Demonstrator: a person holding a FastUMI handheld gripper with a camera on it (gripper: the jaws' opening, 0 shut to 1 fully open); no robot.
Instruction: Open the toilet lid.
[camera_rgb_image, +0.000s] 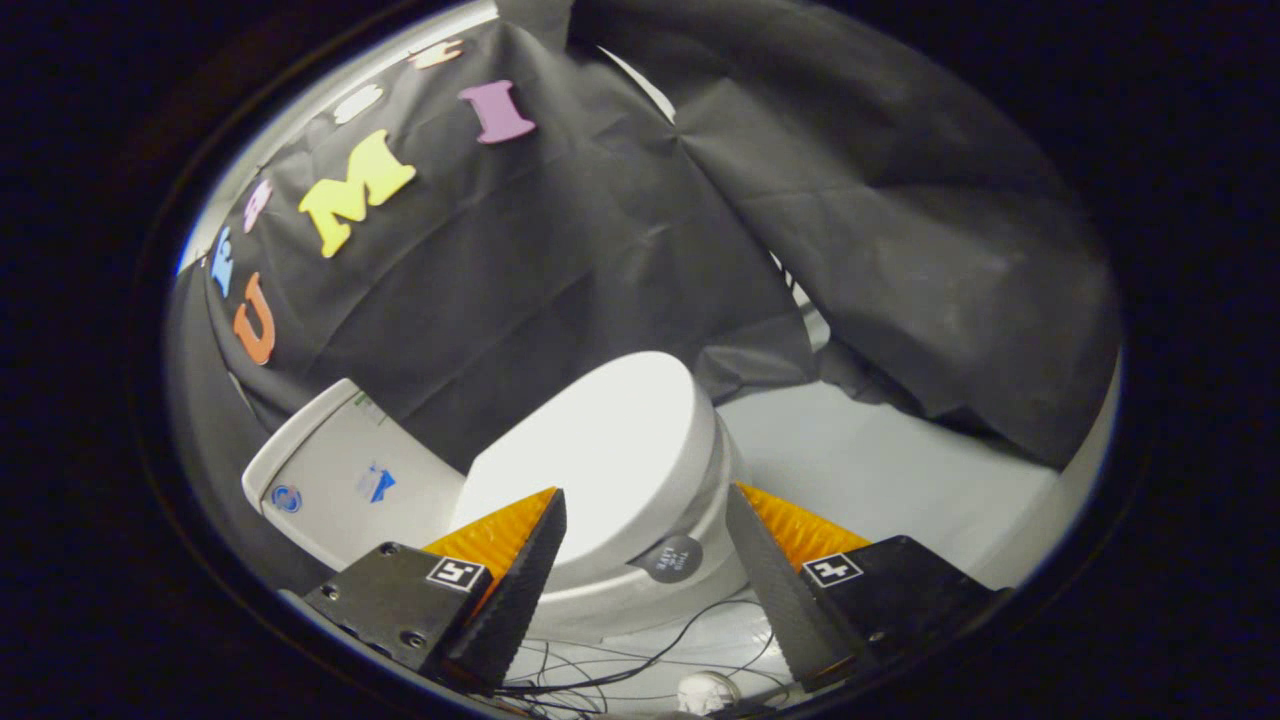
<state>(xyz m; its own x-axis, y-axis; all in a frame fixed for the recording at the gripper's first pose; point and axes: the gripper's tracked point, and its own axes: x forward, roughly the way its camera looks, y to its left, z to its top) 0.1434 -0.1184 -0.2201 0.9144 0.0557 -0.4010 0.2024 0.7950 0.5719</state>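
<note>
Gripper (645, 500) fingers spread wide, grasping nothing; closed toilet lid (600, 450) at frame centre just beyond them; tank (340, 480) lower left; cables (640, 660) below.

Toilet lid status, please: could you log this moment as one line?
toilet lid: closed | hand-held gripper: open, ahead of lid front edge, no contact | black cables: floor

- The gripper (645, 500) is hanging with its fingers spread wide, holding nothing.
- The toilet lid (600, 455) is lying closed on the white toilet (640, 590), just ahead of the fingers.
- The tank (345, 480) is sitting beyond the left finger.
- Thin black wires (640, 660) are trailing across the white floor (900, 470) between the fingers.
</note>
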